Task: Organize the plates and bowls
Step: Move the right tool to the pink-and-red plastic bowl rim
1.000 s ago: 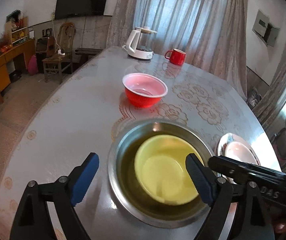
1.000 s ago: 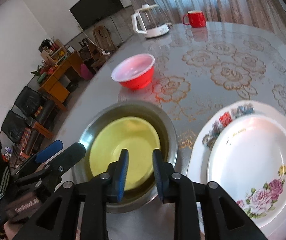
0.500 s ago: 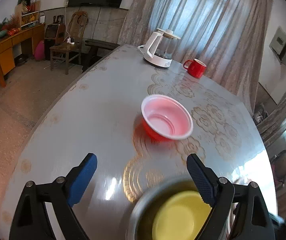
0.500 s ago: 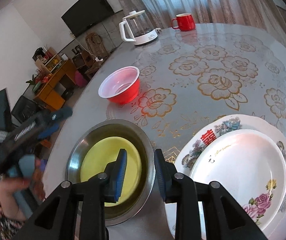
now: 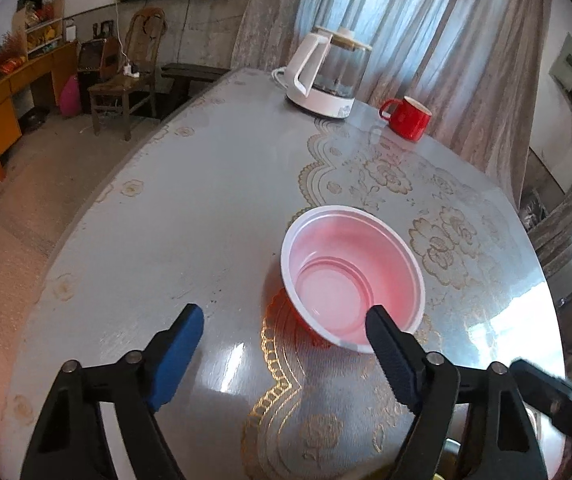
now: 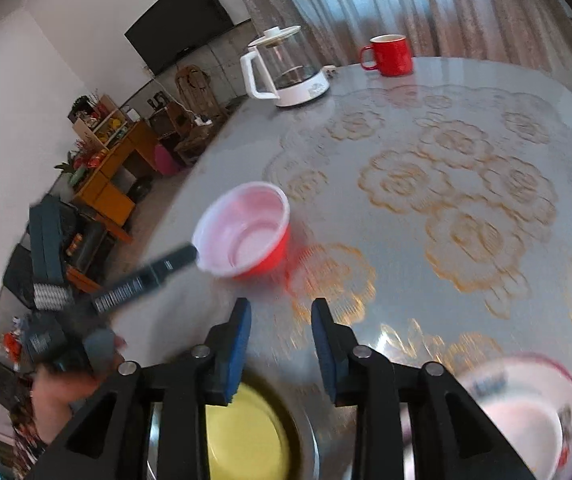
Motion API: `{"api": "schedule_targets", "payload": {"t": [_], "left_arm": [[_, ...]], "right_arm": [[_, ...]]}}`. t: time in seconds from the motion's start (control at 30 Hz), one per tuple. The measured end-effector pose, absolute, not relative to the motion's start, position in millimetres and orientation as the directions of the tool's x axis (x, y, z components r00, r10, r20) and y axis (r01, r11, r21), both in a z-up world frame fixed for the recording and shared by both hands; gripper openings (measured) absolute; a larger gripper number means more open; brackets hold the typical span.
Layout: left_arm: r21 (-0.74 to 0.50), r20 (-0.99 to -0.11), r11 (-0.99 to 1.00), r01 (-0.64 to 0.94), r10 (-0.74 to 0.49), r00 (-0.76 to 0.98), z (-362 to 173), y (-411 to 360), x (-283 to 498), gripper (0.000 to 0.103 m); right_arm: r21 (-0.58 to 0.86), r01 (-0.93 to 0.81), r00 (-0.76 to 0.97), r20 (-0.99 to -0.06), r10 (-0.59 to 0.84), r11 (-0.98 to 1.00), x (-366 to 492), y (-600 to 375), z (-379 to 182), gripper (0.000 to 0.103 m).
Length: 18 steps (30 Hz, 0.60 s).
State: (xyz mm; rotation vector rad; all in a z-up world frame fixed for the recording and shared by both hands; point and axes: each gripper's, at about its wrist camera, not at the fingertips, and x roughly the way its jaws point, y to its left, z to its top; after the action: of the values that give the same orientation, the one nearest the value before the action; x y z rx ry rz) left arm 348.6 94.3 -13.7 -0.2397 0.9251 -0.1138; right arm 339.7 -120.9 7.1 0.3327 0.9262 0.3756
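My left claw (image 5: 283,350), wide and just closing around nothing, may push the light red plastic bowl (image 5: 352,276) toward the table (image 5: 205,208) edge.

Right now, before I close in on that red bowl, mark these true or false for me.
1. The red bowl is empty. True.
2. The left tongs are shut on the bowl's rim. False: they stand open, one finger over the rim, nothing gripped.
3. A yellow bowl sits inside the metal bowl. True.
4. The red mug stands inside the red bowl. False: it is at the table's far edge, near the kettle.
5. The right tongs hold a plate. False: nothing is between them.
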Motion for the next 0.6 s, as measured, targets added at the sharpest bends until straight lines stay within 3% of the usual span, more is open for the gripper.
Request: {"api": "schedule_targets", "payload": {"t": [0.3,0.6], "left_arm": [[-0.268,-0.791,0.963,0.016,-0.229,0.568,-26.1,94.3,368.1,0.07],[-0.253,-0.795,0.965,0.066,-0.246,0.554,-26.3,82.7,373.8,0.068]], "right_arm": [[0.442,-0.113,0.476,-0.762,0.439,0.89,408.3,-106.6,-12.8,0.033],[0.499,-0.038,0.419,-0.779,0.467,0.866,439.1,-105.5,-41.1,0.033]]}}
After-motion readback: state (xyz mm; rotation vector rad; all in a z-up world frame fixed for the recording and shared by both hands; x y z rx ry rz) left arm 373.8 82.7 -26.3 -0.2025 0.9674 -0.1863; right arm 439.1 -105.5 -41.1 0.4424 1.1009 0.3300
